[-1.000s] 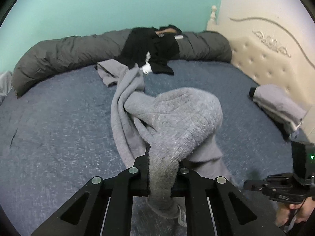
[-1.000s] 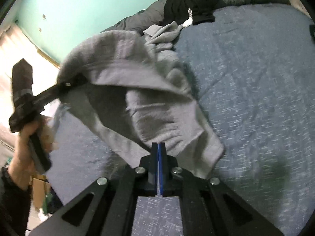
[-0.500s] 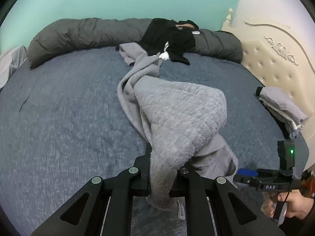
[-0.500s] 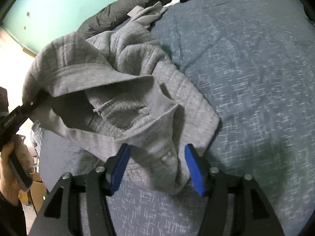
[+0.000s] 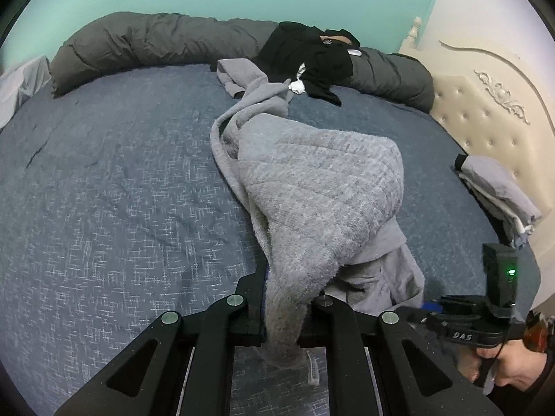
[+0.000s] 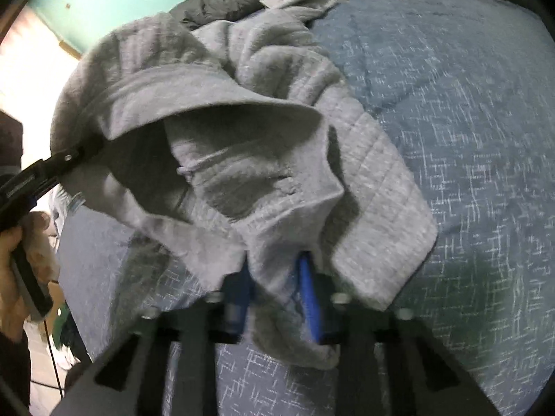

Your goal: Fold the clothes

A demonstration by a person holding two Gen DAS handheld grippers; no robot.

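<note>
**On the bed: grey garment gripped at both ends, folding barely started**

On the blue bed point(image 5: 104, 190) the grey garment point(image 5: 322, 187) is a rumpled heap running from near the front edge back toward the dark rolled duvet point(image 5: 156, 40). Looks like fleecy sweatpants or similar, can't say for sure. The left gripper point(image 5: 282, 306) is nearly closed, pinching a thick fold of it between its jaws. The right gripper point(image 6: 277, 287) has just been closing after a quick re-open, and its blue pads point(image 6: 307, 298) now have a bunch of the same cloth squeezed between them.

Progress-wise I'd call it early for this piece: nothing is flattened or creased yet, so spreading it out and all the actual folds are left. A small folded stack point(image 5: 499, 194) sits by the cream headboard point(image 5: 485, 111), so some clothes look finished, and a black pile point(image 5: 312, 55) on the duvet probably still needs doing.

Only the left view shows that stack, the headboard and the far end of the garment. The right view (blurry) gives the opened inside of the cloth with a drawstring, and the other gripper pinching the edge at its left
</note>
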